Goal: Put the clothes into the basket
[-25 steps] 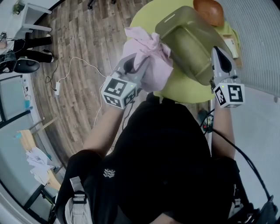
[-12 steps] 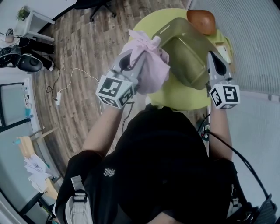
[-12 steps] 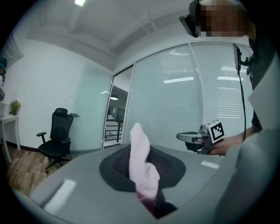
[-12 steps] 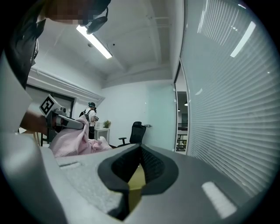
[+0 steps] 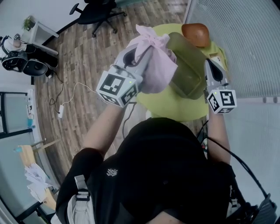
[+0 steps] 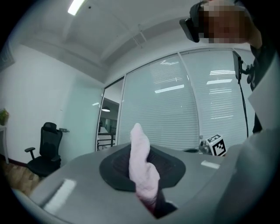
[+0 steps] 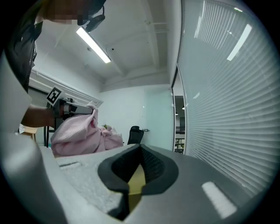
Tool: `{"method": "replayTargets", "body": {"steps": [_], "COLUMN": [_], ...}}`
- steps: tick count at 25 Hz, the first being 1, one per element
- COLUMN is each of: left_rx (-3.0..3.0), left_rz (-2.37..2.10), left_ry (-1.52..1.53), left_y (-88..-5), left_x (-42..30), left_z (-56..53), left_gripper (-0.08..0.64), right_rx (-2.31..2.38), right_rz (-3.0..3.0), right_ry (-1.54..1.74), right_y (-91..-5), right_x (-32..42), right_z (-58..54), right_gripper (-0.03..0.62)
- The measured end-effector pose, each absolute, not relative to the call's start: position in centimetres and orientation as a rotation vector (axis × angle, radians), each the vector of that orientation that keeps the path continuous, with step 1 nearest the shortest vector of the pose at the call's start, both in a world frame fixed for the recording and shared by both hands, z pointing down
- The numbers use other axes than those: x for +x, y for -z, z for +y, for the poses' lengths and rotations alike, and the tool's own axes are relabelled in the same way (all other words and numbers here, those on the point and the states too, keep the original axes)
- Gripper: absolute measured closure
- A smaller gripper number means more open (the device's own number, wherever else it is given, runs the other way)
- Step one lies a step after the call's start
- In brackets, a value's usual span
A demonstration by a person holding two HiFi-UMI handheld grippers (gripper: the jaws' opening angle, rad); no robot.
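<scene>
A bundled pink garment (image 5: 158, 70) hangs in the air above the round yellow-green table (image 5: 173, 103). My left gripper (image 5: 148, 49) is shut on it, and a tuft of the pink cloth (image 6: 141, 168) sticks up between its pads; the jaws have just been closing a little tighter on the cloth. Just right of the garment is the olive translucent basket (image 5: 187, 65), tilted up on its side. My right gripper (image 5: 208, 66) is shut on its rim, and the yellowish basket wall (image 7: 136, 180) shows between those pads. The pink garment (image 7: 81, 133) touches the basket's left side.
An orange-brown object (image 5: 196, 34) lies at the table's far edge. A glass wall with blinds (image 5: 245, 48) runs close along the right. On the wood floor to the left are a white cable (image 5: 65, 103), a black office chair (image 5: 94, 9) and dark gear (image 5: 22, 61).
My left gripper has lifted the pink garment higher, toward the camera. The right gripper has risen slightly with the basket, which now looks more steeply tipped.
</scene>
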State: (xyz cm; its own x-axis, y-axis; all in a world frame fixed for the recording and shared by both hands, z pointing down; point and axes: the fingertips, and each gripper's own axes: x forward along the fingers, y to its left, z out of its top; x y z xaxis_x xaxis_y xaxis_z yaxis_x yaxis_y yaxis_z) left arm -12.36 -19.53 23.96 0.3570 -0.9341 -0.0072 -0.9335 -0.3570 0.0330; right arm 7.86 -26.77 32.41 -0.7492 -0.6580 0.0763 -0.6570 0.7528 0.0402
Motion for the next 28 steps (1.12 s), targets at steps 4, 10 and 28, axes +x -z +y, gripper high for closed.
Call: {"method": "replayTargets", "body": {"steps": [4,10,28], "left_rx": [2.594,2.649,2.766], "left_rz": [-1.695,-1.619,-1.396], "left_ry": [0.118,0.145,0.177], "left_y": [-22.7,-21.1,-21.1], "left_x": [-11.2,-9.9,-2.5], "left_z": [-21.1,-22.2,-27.2], "left_gripper": [0.505,0.505,0.508], "right_rx": [1.126,1.186,1.380], "right_rz": [-2.850,-2.815,-2.750], "right_ry": [0.015,0.051,-0.005], "right_y": [-31.8,-30.8,-31.8], "right_x": [9.2,10.5,16.5], "right_z": [-27.3,-26.4,-27.7], "right_gripper": [0.591,0.591,0.591]}}
